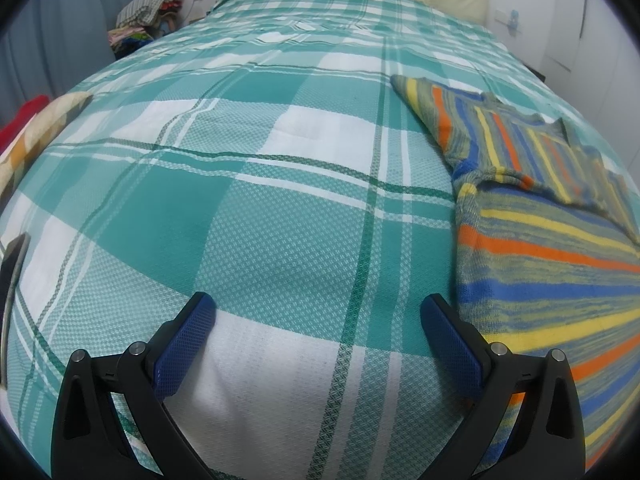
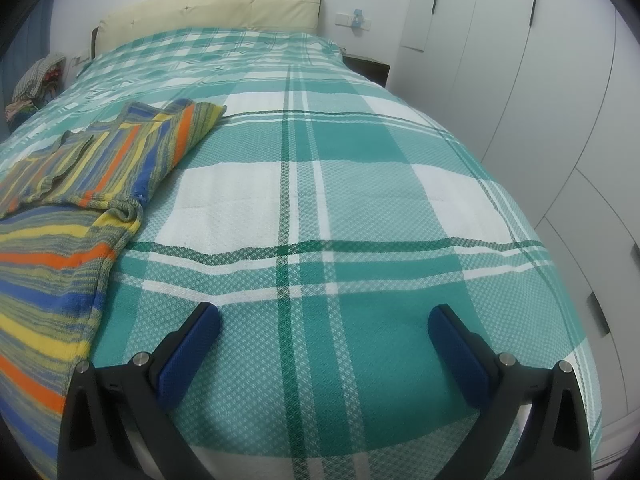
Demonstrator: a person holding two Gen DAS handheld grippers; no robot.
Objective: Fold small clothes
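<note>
lying flat mid-bed, the striped sweater (image 1: 540,216) runs lengthwise, neck toward the headboard (image 2: 208,12); left tongs (image 1: 318,316) and right tongs (image 2: 324,326) gape wide, empty.

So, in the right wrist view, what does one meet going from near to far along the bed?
Right gripper with open jaws → striped sweater → plaid bedspread far part → cream headboard.

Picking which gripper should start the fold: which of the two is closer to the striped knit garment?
The left gripper: its right finger sits at the striped knit garment; bare plaid bedspread separates the right gripper from it.
</note>
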